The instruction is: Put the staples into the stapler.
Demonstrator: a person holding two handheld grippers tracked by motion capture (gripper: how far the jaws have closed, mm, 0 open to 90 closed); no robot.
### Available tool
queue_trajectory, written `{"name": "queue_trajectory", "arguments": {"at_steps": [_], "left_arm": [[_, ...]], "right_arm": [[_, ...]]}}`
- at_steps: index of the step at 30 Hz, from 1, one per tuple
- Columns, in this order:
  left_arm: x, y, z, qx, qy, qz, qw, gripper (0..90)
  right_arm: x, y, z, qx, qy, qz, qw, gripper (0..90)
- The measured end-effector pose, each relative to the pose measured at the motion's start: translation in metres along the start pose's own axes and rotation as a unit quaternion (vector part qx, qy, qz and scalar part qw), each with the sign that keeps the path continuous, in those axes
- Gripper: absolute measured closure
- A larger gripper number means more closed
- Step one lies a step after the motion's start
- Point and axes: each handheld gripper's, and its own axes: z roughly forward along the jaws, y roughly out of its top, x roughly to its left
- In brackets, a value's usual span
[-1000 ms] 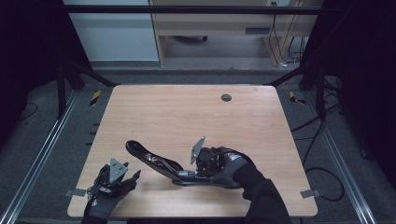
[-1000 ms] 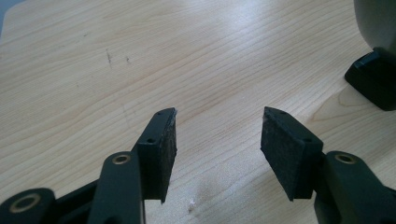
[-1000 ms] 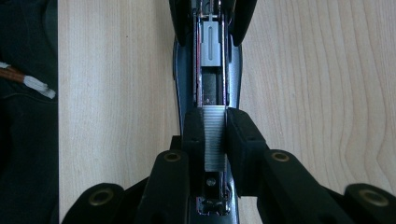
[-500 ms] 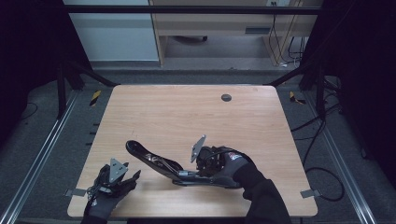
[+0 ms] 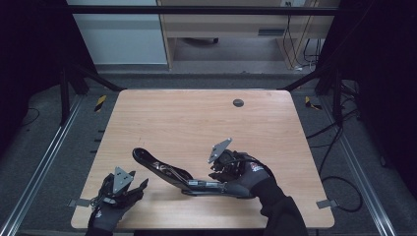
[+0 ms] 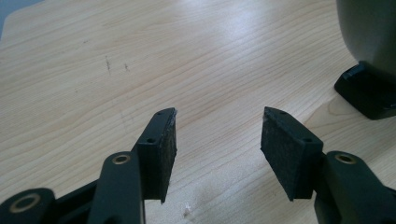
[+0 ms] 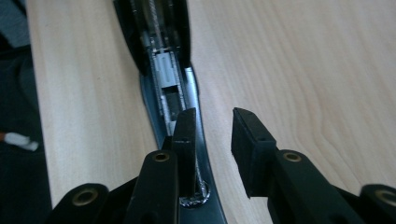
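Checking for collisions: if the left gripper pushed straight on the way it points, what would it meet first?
Probably bare table. The left gripper is open, with only wood ahead; the stapler sits off to one side.

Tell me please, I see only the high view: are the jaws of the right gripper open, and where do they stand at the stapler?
Observer: The right gripper is open. One jaw stands over the stapler base near its end, the other beside it over the table.
Operator: Is something inside the open stapler?
Observer: Yes, a grey pusher block sits in the metal channel.
Operator: And the other hand?
Observer: The left gripper is open too, with only bare wood between its jaws.
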Motion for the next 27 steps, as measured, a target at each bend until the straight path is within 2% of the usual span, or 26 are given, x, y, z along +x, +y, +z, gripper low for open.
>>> {"name": "queue_trajectory", "arguments": {"at_steps": [3, 5, 7, 9, 13, 14, 16, 17, 20, 27], "left_arm": [[0.000, 0.001, -0.002, -0.008, -0.004, -0.002, 1.0000, 44.7], [0.000, 0.001, -0.003, -0.012, -0.005, -0.003, 0.9999, 44.6], [0.000, 0.001, -0.005, -0.016, -0.009, -0.004, 0.9998, 44.6], [-0.001, 0.001, -0.006, -0.020, -0.009, -0.006, 0.9997, 44.4], [0.000, 0.002, -0.008, -0.031, -0.012, -0.011, 0.9994, 44.1], [0.000, 0.002, -0.008, -0.032, -0.014, -0.012, 0.9993, 44.0], [0.000, 0.002, -0.009, -0.035, -0.016, -0.014, 0.9992, 43.8], [0.000, 0.002, -0.010, -0.037, -0.016, -0.013, 0.9991, 43.5], [0.000, 0.003, -0.012, -0.044, -0.020, -0.018, 0.9987, 42.9], [0.000, 0.005, -0.017, -0.060, -0.032, -0.025, 0.9974, 41.3]], "right_arm": [[-0.001, -0.007, -0.007, -0.024, -0.034, 0.025, 0.9988, 71.3], [-0.003, -0.015, -0.014, -0.049, -0.057, 0.048, 0.9960, 71.5], [-0.004, -0.023, -0.020, -0.063, -0.072, 0.057, 0.9938, 71.2], [-0.004, -0.030, -0.024, -0.078, -0.079, 0.057, 0.9922, 71.2], [-0.005, -0.046, -0.032, -0.093, -0.102, 0.087, 0.9866, 70.2], [-0.005, -0.052, -0.034, -0.101, -0.113, 0.097, 0.9836, 69.0], [-0.004, -0.060, -0.037, -0.112, -0.128, 0.108, 0.9796, 68.5], [-0.003, -0.066, -0.038, -0.119, -0.137, 0.121, 0.9760, 67.9], [0.000, -0.080, -0.041, -0.136, -0.151, 0.143, 0.9686, 65.6], [0.008, -0.106, -0.043, -0.157, -0.171, 0.174, 0.9571, 65.5]]}}
